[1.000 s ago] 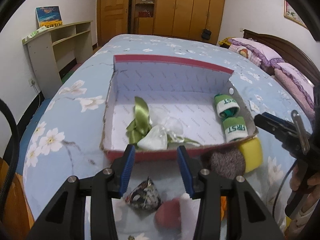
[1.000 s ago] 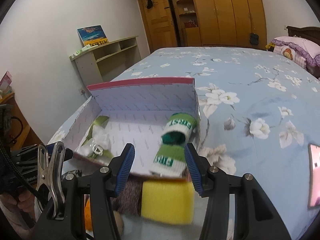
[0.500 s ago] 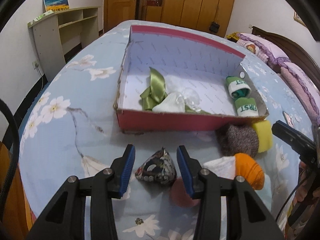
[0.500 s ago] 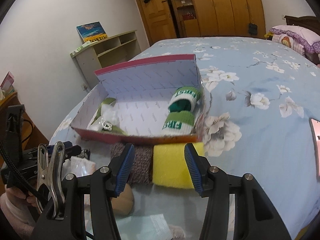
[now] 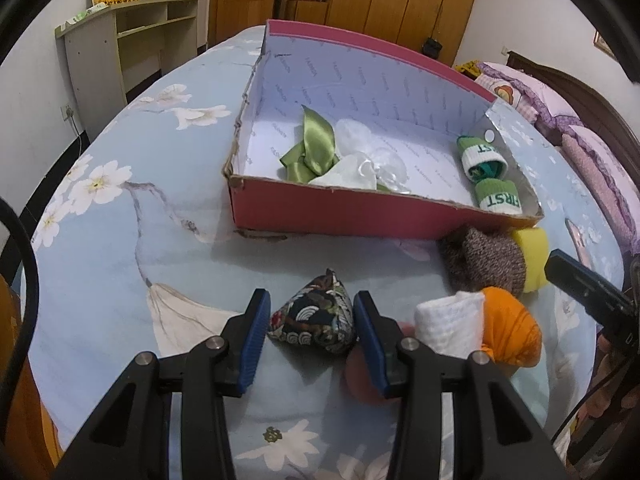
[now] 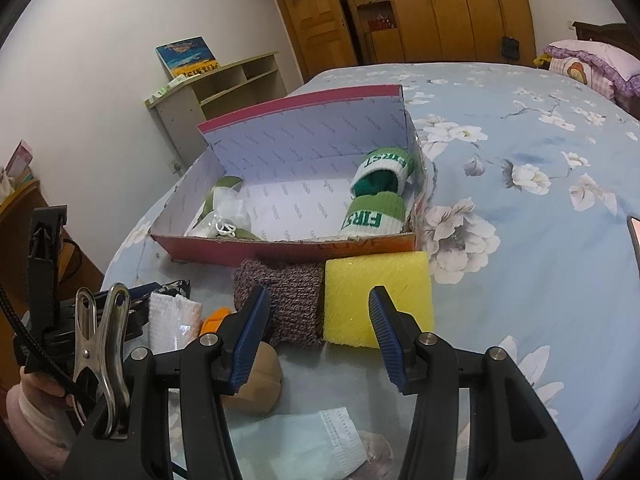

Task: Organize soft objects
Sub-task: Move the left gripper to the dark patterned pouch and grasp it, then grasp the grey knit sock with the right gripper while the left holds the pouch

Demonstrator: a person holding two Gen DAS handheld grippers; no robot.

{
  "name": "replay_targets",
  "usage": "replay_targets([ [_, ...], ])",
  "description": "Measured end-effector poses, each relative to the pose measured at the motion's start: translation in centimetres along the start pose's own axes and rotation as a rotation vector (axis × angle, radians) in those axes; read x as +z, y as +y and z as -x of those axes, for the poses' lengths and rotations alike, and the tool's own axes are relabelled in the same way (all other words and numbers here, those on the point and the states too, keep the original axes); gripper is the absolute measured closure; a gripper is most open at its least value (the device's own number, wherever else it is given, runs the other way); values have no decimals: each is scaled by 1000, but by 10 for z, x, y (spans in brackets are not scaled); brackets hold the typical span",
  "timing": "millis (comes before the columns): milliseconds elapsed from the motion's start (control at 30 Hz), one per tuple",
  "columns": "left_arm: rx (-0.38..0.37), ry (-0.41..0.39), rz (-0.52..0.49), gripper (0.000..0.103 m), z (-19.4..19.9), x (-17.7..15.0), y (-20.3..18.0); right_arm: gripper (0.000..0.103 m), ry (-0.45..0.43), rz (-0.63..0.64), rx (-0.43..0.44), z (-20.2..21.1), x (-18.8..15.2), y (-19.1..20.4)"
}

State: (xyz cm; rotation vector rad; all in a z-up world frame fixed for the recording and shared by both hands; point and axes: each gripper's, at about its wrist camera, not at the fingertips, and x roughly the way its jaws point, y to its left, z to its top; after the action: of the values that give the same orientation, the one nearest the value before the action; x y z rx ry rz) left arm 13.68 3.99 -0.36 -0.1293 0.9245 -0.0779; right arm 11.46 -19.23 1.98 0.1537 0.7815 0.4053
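Note:
A red box [image 5: 320, 210] lies on the bed and holds a green ribbon with white pouches [image 5: 332, 156] and two green-white FIRST sock rolls [image 5: 490, 178]. My left gripper [image 5: 310, 330] is open, its jaws on either side of a dark patterned pouch [image 5: 314, 316] on the bedspread. Right of it lie a white cloth [image 5: 450, 326], an orange ball [image 5: 510, 330], a brown knit piece [image 5: 486, 262] and a yellow sponge [image 5: 532, 254]. My right gripper [image 6: 320, 332] is open and empty just before the knit piece [image 6: 288, 300] and sponge [image 6: 378, 298]. The box also shows in the right wrist view [image 6: 280, 246].
A tan soft ball [image 6: 260, 380] and a pale face mask [image 6: 300, 444] lie under my right gripper. A phone [image 6: 634, 232] lies at the right edge. Pillows [image 5: 580, 128] and a shelf unit [image 5: 120, 48] stand beyond the bed.
Both grippers have pulled back from the box and dropped lower. The left one now straddles the patterned pouch. The right one now faces the knit piece and sponge.

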Motion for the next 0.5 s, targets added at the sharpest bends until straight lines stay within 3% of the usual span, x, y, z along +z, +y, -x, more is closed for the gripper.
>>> replay_targets([
  [500, -16, -36, 15, 66, 12, -1, 6, 50, 17, 11, 10, -4, -2, 8],
])
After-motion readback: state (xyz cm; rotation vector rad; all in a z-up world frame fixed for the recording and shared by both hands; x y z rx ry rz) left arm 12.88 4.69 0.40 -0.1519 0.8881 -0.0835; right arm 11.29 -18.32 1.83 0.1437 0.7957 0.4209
